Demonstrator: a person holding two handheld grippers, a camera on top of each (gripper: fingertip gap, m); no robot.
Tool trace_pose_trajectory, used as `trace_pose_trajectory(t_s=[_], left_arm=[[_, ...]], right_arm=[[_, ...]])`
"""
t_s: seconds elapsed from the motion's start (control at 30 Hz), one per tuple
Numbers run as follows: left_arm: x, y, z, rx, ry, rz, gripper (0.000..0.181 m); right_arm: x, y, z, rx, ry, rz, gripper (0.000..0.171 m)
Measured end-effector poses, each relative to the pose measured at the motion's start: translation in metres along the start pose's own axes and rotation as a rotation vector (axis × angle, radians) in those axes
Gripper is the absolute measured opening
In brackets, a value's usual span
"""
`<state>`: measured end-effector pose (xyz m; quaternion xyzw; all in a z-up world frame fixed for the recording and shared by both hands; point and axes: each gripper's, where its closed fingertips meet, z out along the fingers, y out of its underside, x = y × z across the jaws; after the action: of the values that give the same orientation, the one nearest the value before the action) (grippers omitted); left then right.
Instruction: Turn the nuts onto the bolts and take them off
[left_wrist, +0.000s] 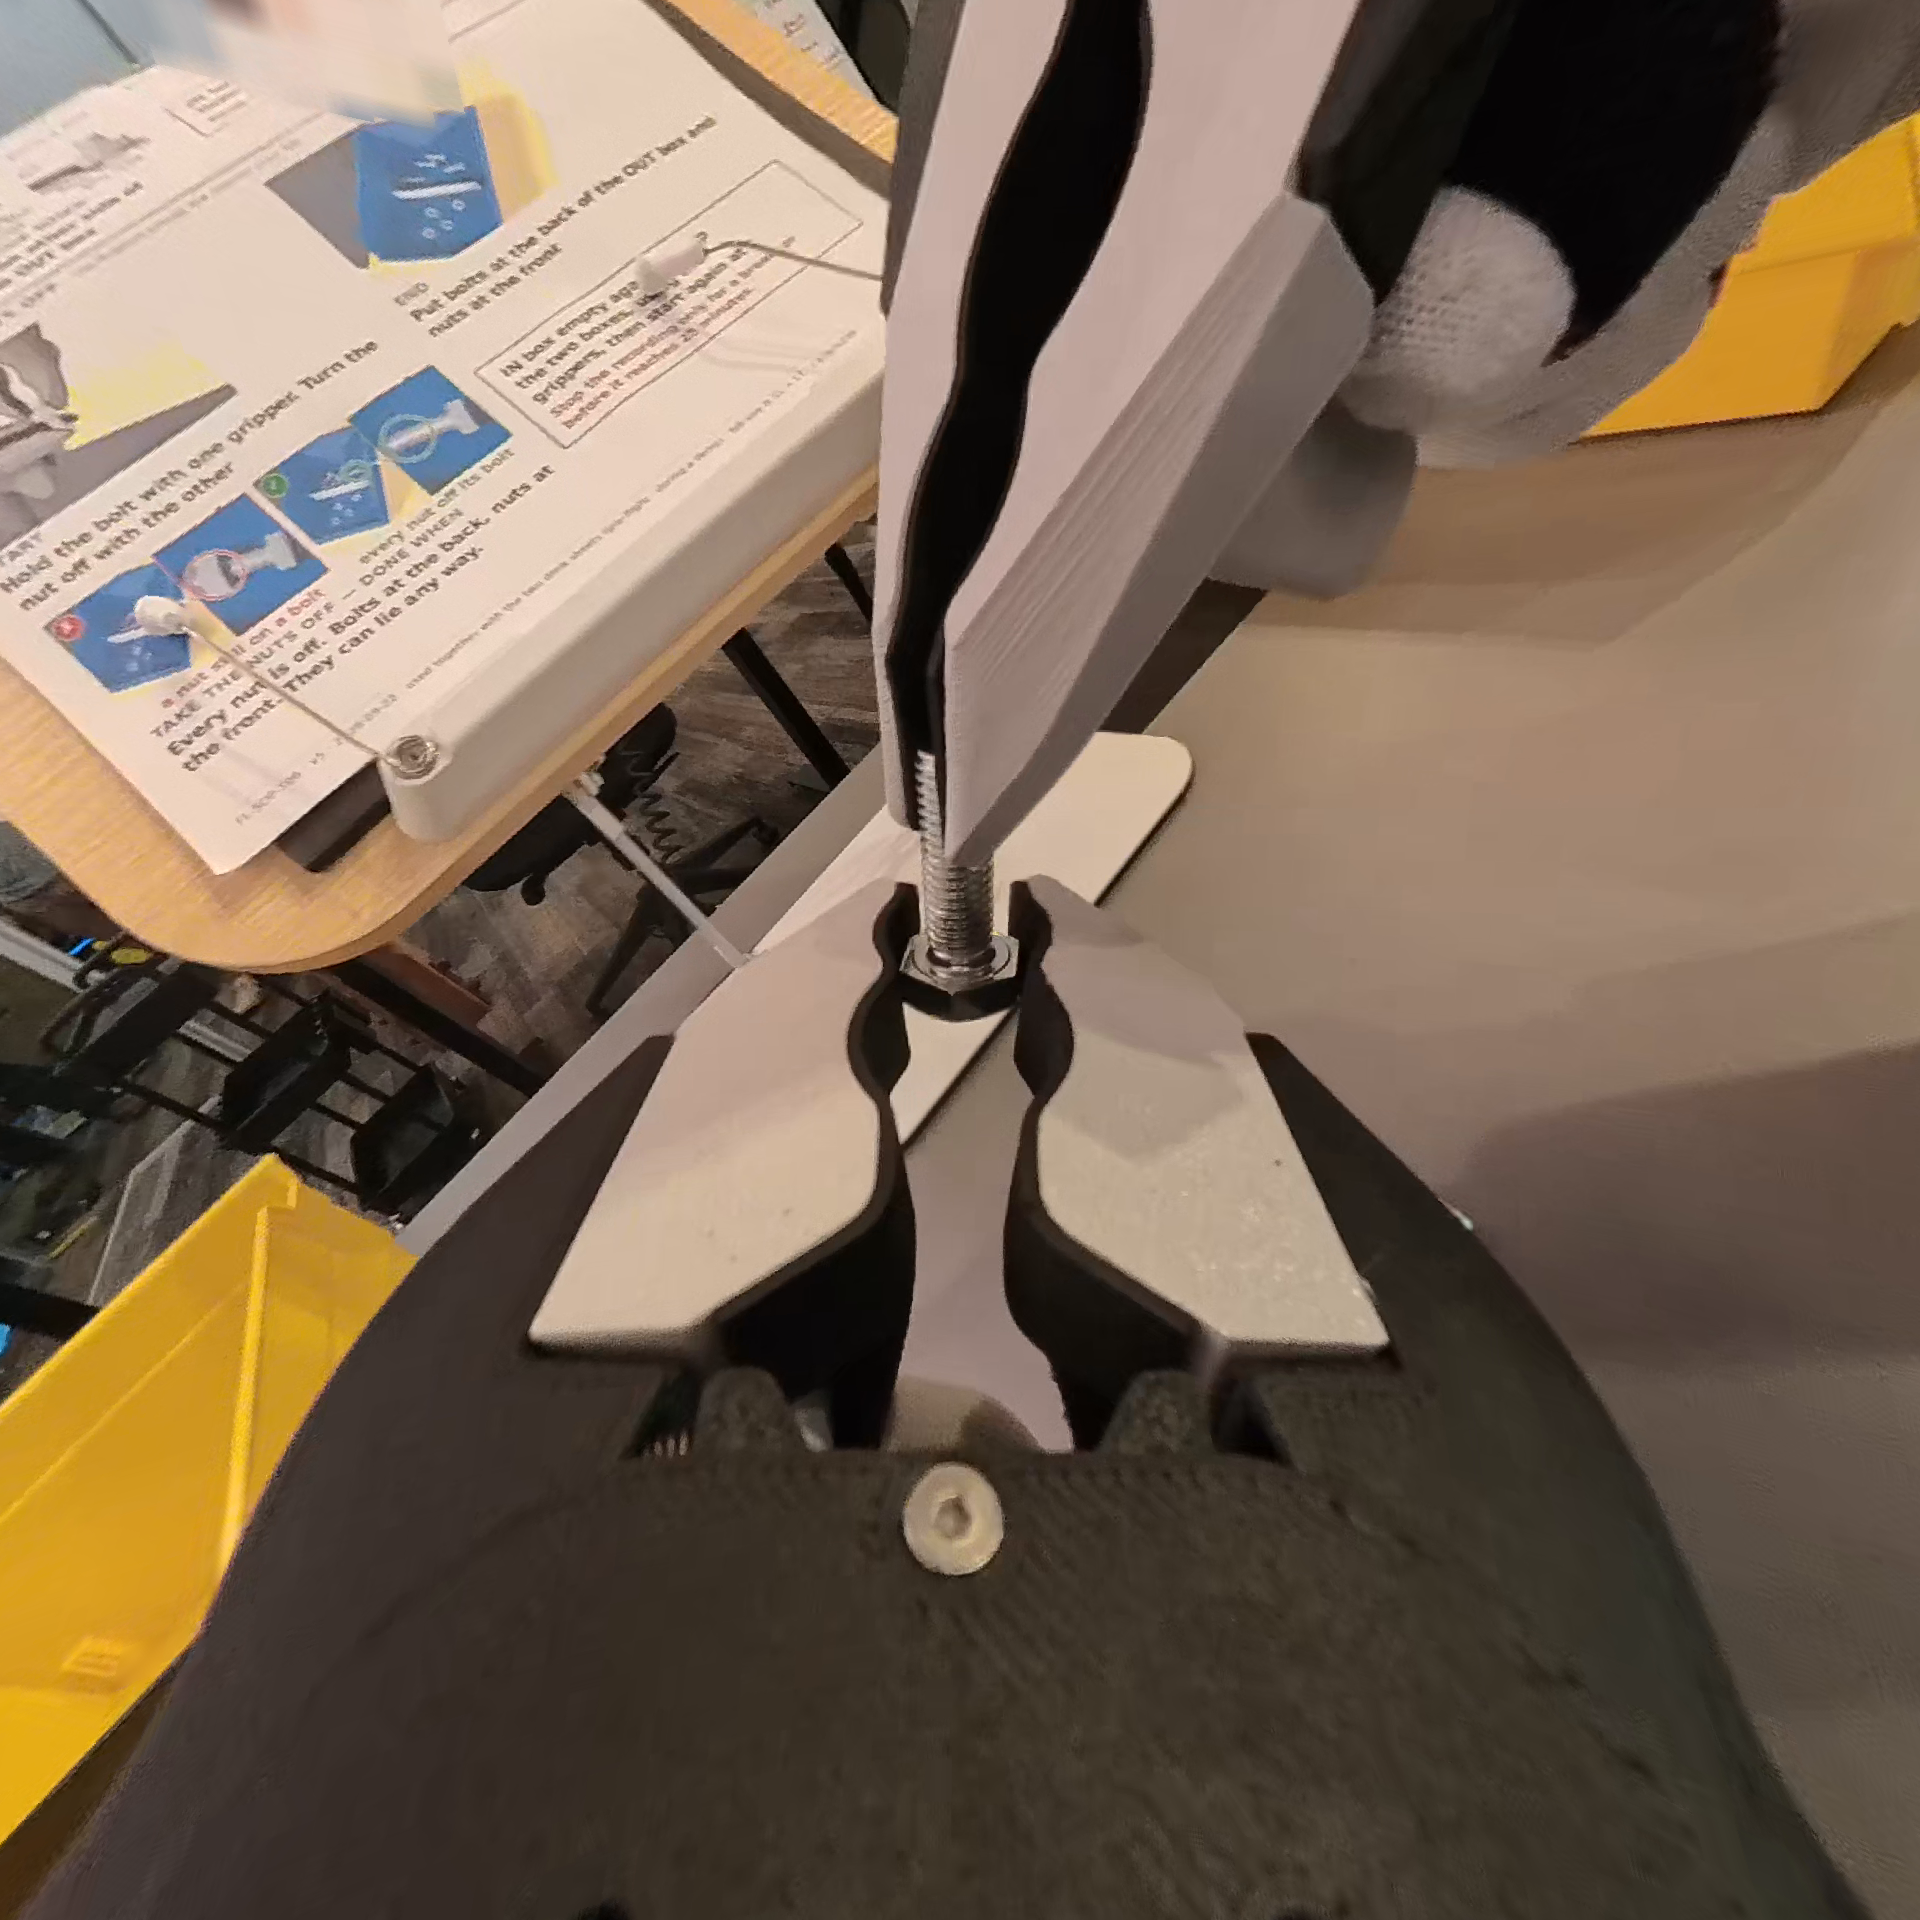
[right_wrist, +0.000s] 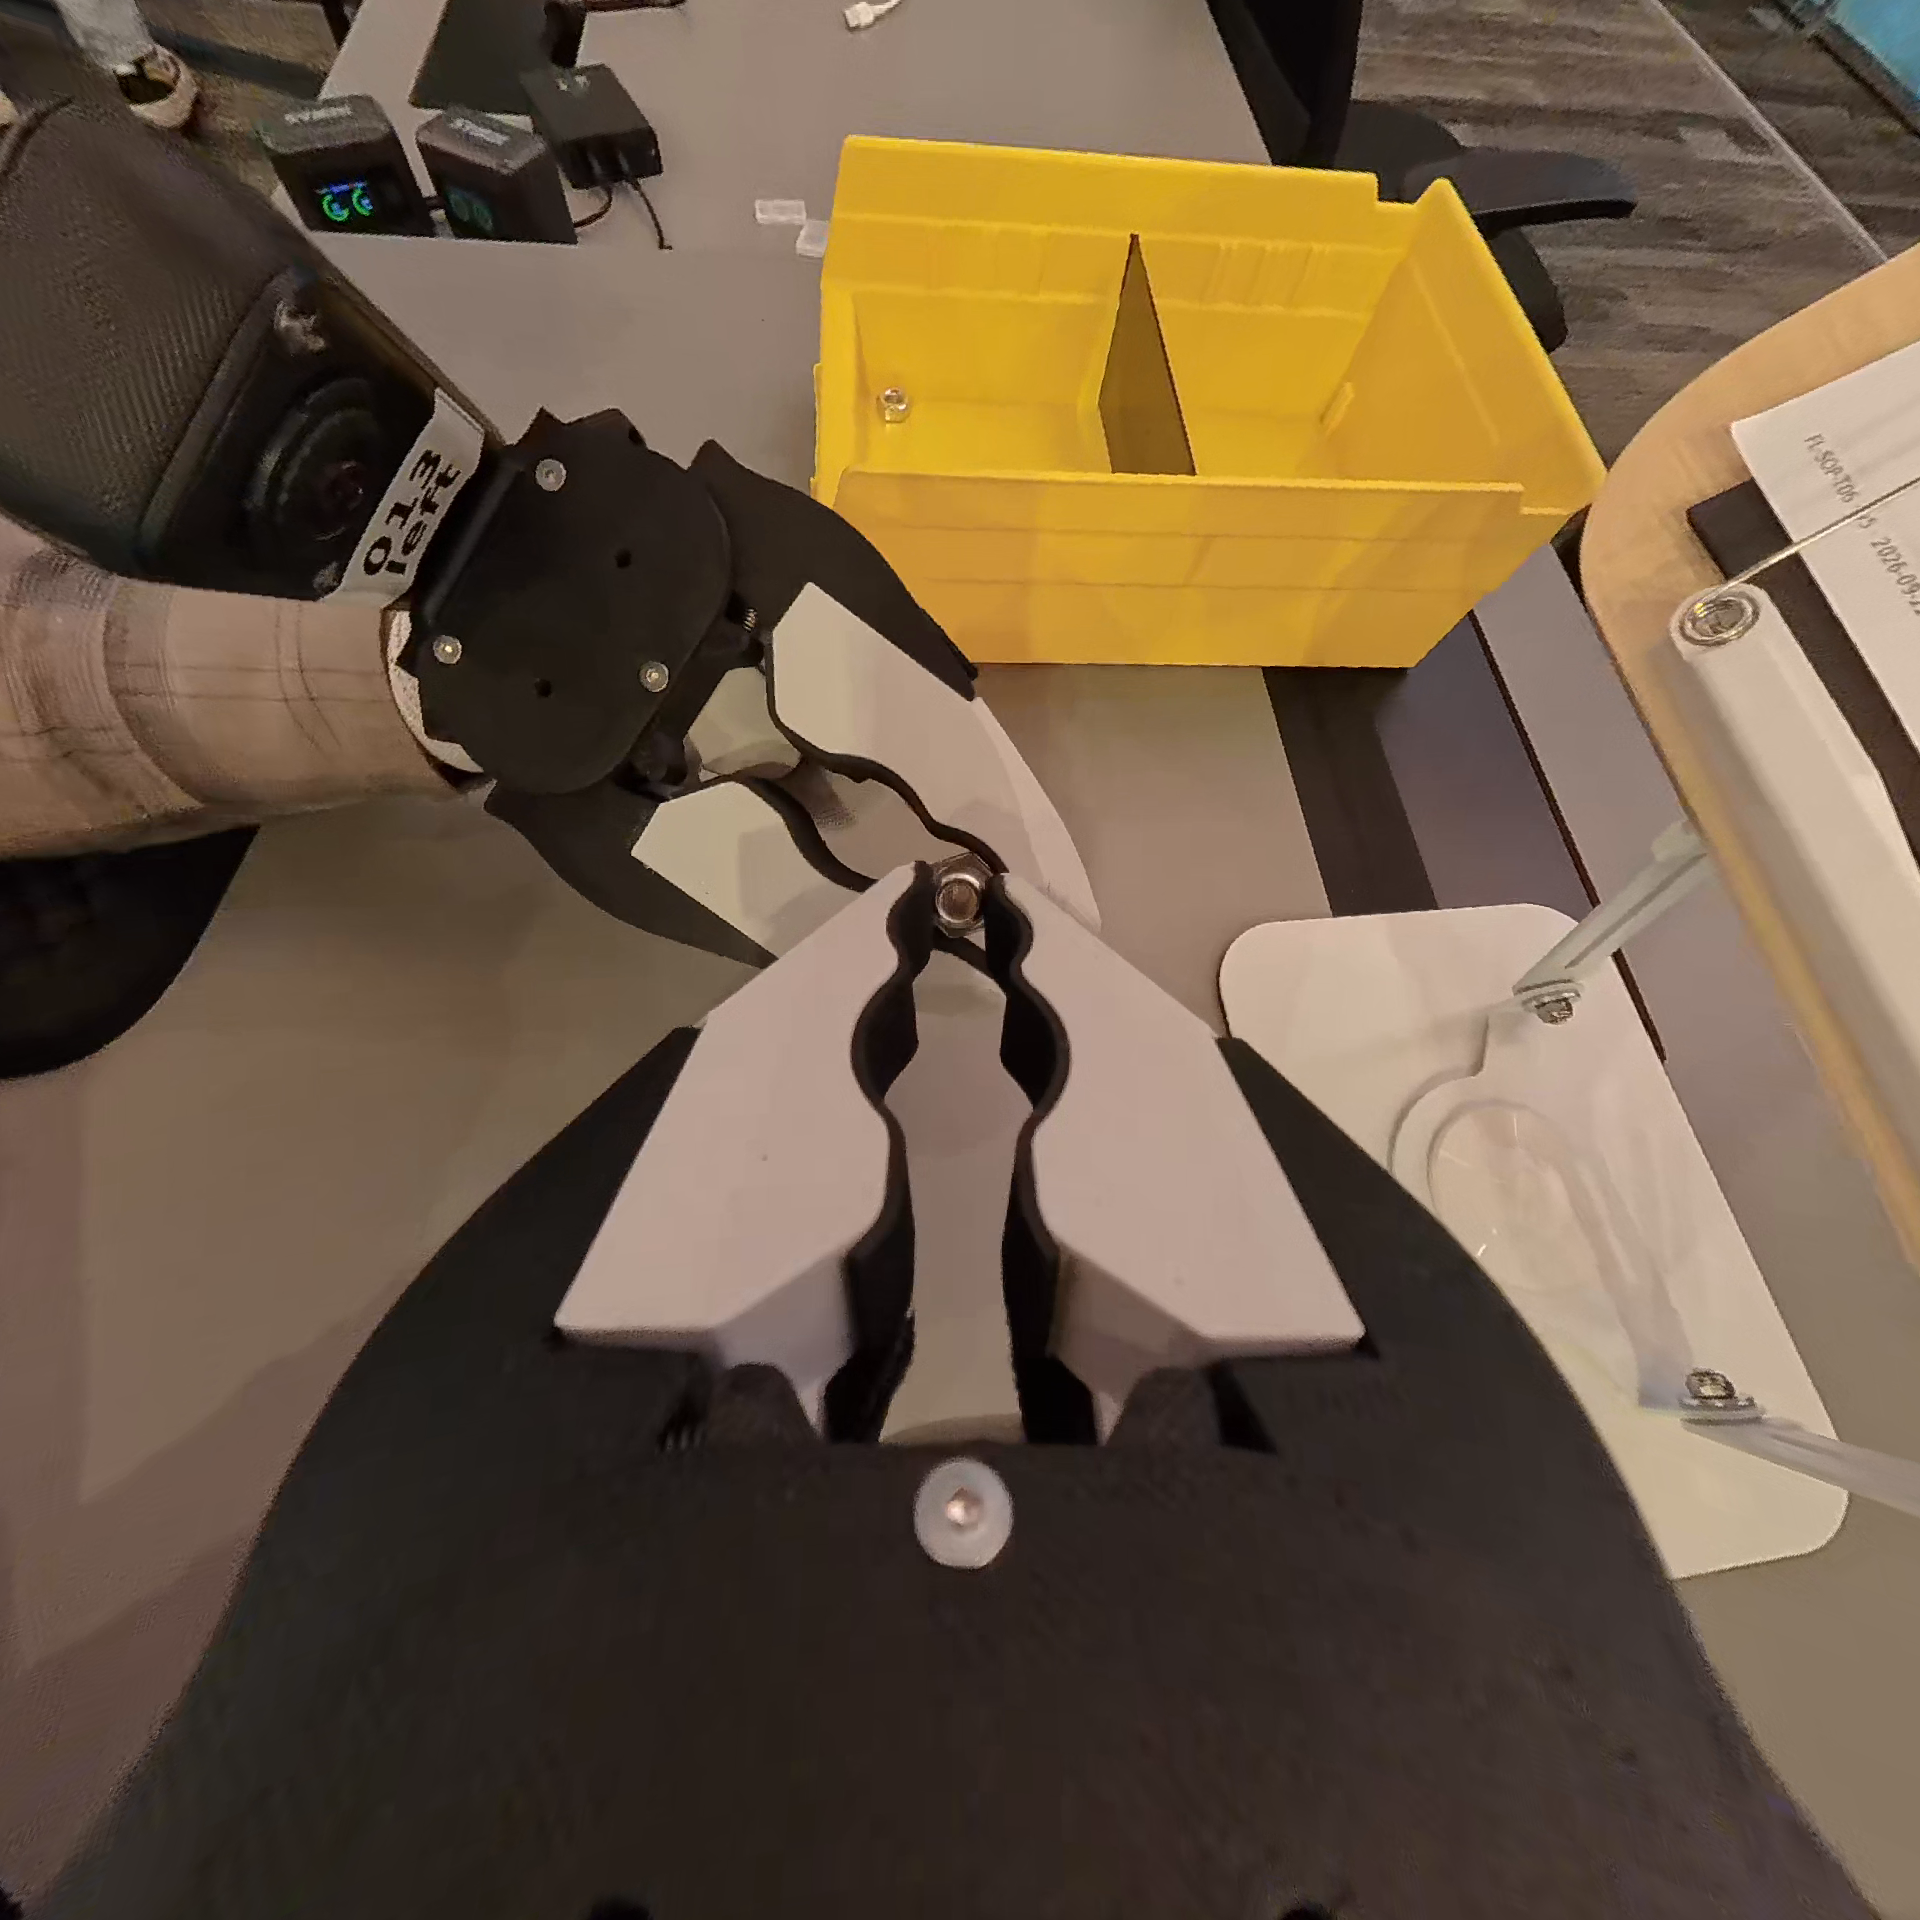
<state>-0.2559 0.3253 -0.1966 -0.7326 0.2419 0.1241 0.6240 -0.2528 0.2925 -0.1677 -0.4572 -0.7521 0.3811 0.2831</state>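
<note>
In the left wrist view my left gripper (left_wrist: 961, 935) is shut on a steel hex nut (left_wrist: 961, 977) that sits on a threaded bolt (left_wrist: 940, 894). My right gripper (left_wrist: 925, 790) comes down from above and is shut on the bolt's threaded shaft. In the right wrist view my right gripper (right_wrist: 956, 896) holds the bolt (right_wrist: 954, 902), seen end-on between its tips. The left gripper (right_wrist: 971, 847) reaches in from the left and clamps the nut (right_wrist: 966, 864) just beyond. Both are held above the grey table.
A yellow divided bin (right_wrist: 1195, 540) stands behind, with one loose nut (right_wrist: 894, 403) in its left compartment. A white base plate (right_wrist: 1455, 1195) and a wooden stand with an instruction sheet (left_wrist: 416, 416) are at the right. Another yellow bin (left_wrist: 156, 1455) is near the left gripper. Left and right tips are no more than a few centimetres apart.
</note>
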Motion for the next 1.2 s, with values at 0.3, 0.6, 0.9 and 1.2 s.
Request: trace_pose_trajectory(t_s=[0.3, 0.6, 0.9, 1.2], left_arm=[[-0.005, 0.004, 0.002, -0.028, -0.063, 0.059, 0.025], [-0.004, 0.003, 0.002, -0.018, -0.061, 0.056, 0.016], [-0.009, 0.001, 0.000, -0.006, -0.071, 0.039, 0.015], [-0.012, 0.000, -0.001, 0.001, -0.098, 0.049, 0.015]], right_arm=[[-0.005, -0.008, 0.001, 0.026, -0.014, 0.001, 0.008], [-0.001, -0.003, 0.002, -0.009, 0.019, -0.019, 0.008], [0.000, -0.008, 0.002, 0.016, 0.034, -0.028, 0.008], [0.000, -0.011, 0.003, 0.011, 0.055, -0.040, 0.008]])
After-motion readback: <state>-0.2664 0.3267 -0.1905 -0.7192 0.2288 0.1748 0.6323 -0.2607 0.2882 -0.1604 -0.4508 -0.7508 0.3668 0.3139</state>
